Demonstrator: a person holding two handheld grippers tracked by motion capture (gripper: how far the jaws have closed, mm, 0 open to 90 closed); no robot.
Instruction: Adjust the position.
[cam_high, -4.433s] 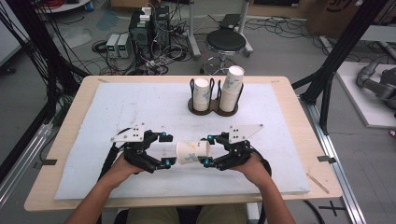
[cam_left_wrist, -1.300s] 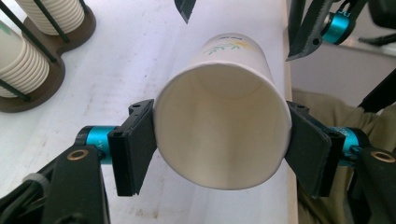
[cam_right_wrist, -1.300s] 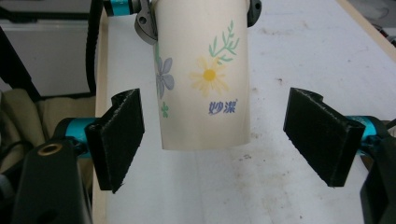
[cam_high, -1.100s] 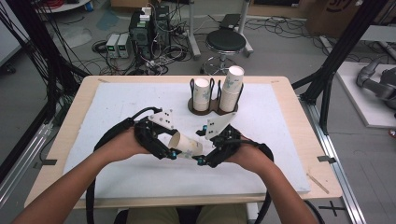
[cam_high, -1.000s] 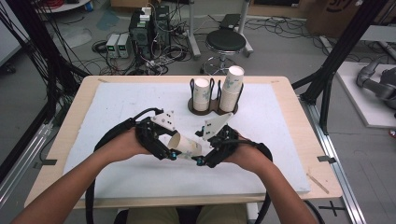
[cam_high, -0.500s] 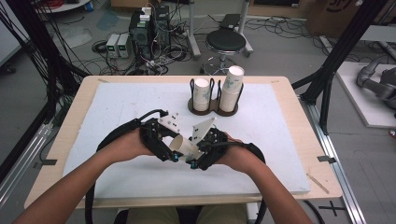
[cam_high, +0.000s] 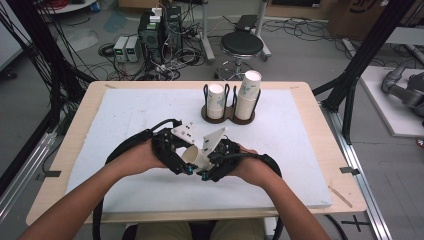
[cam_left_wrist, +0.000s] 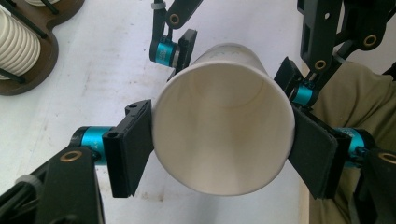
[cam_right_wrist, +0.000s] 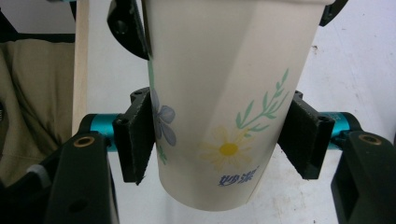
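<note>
A white paper cup (cam_high: 194, 156) printed with flowers hangs on its side above the mat, between my two grippers. My left gripper (cam_high: 186, 162) holds it at the open rim. In the left gripper view both pads (cam_left_wrist: 133, 147) lie against the round rim of the cup (cam_left_wrist: 219, 140); these jaws have just been opening. My right gripper (cam_high: 205, 167) has just been closing on the base end. In the right gripper view its pads (cam_right_wrist: 137, 140) press both sides of the cup (cam_right_wrist: 224, 84).
A brown two-ring holder (cam_high: 227, 114) stands at the back middle with a short cup stack (cam_high: 216, 100) and a taller stack (cam_high: 247, 92). A white mat (cam_high: 310, 150) covers the wooden table (cam_high: 327, 125). A stool (cam_high: 241, 45) stands beyond the table.
The right gripper slid in toward the left one and its jaws closed around the cup's base end. The left hand stayed put, with its jaws a little wider.
</note>
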